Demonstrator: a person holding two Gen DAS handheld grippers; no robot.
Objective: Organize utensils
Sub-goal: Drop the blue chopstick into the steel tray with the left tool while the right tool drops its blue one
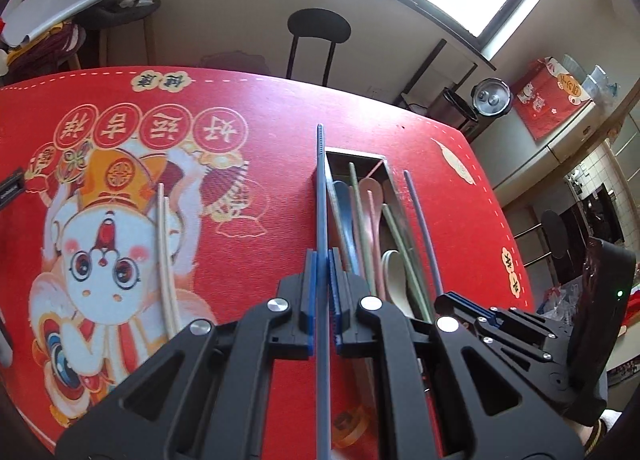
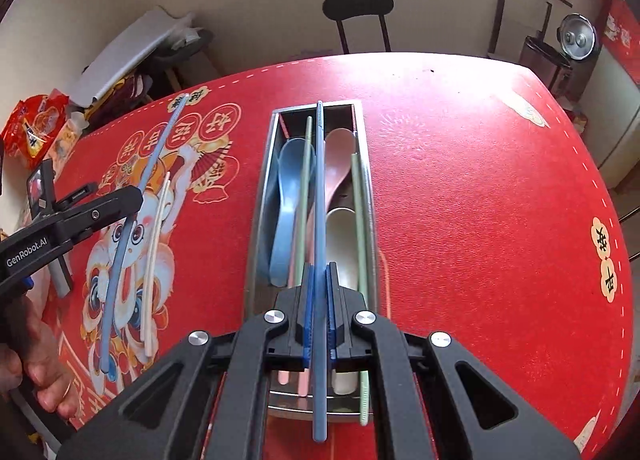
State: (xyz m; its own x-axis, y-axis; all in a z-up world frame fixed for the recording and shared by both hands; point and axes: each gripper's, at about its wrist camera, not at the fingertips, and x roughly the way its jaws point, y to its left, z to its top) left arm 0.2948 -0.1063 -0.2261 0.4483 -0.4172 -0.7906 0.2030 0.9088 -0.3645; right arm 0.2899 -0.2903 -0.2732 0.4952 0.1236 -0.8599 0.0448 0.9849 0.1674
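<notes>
Both grippers, left [image 1: 320, 280] and right [image 2: 319, 292], have fingers clamped on one blue plastic chopstick [image 2: 319, 195] each; I lower both level into the steel tray [image 2: 262, 195].

Two blue chopsticks are off the table – one blue chopstick [image 1: 322, 195] is clamped between the left gripper's pads, running straight out ahead past the tips; the second blue chopstick [image 2: 319, 187] is clamped the same way in the right gripper, directly over the metal tray [image 2: 262, 179]. In that tray, below and ahead of the right tool, lie a blue spoon [image 2: 289, 195], a pink spoon [image 2: 338, 163], a cream spoon [image 2: 340, 236] and green chopsticks [image 2: 358, 211] lengthwise. A cream chopstick pair [image 1: 166, 252] lies flat on the red mat, left of the left gripper
</notes>
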